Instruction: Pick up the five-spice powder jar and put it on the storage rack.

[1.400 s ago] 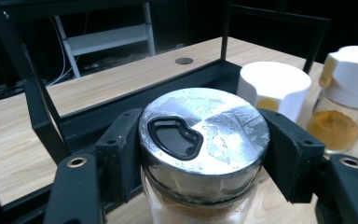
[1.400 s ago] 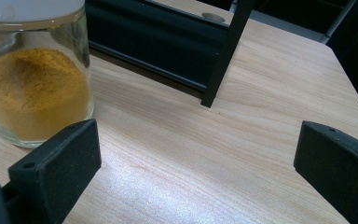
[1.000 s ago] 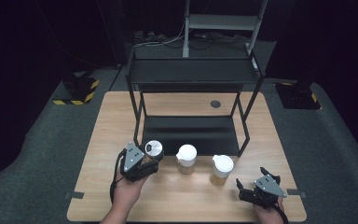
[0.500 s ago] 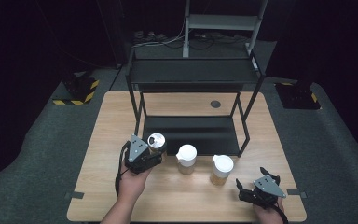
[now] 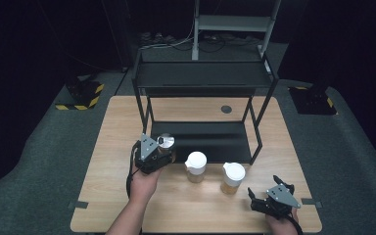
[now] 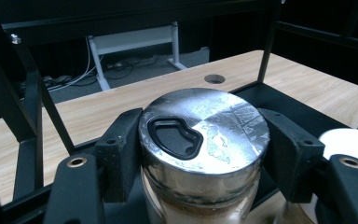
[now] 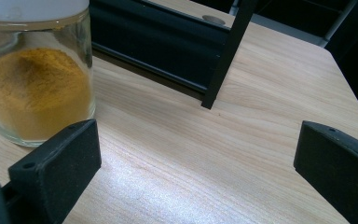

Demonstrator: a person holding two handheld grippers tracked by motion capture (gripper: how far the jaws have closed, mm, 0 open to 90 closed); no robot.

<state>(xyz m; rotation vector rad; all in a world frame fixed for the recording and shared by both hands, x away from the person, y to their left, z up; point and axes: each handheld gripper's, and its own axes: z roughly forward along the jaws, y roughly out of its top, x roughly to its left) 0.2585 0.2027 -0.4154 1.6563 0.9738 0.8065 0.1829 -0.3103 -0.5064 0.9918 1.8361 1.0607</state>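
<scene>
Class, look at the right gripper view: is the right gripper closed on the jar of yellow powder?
No. The right gripper stands open over bare table, and the jar of yellow powder sits apart at its left.

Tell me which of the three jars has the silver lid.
The leftmost jar, clamped in the left gripper by the rack's lower shelf. The middle jar and right jar both have white lids.

Black tool [image 5: 162, 150], grey 3-cornered plate, trailing cable.

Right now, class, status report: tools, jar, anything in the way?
Left tool shut on silver-lidded jar. Right tool open, empty. Black shelf just ahead of the jar.
</scene>
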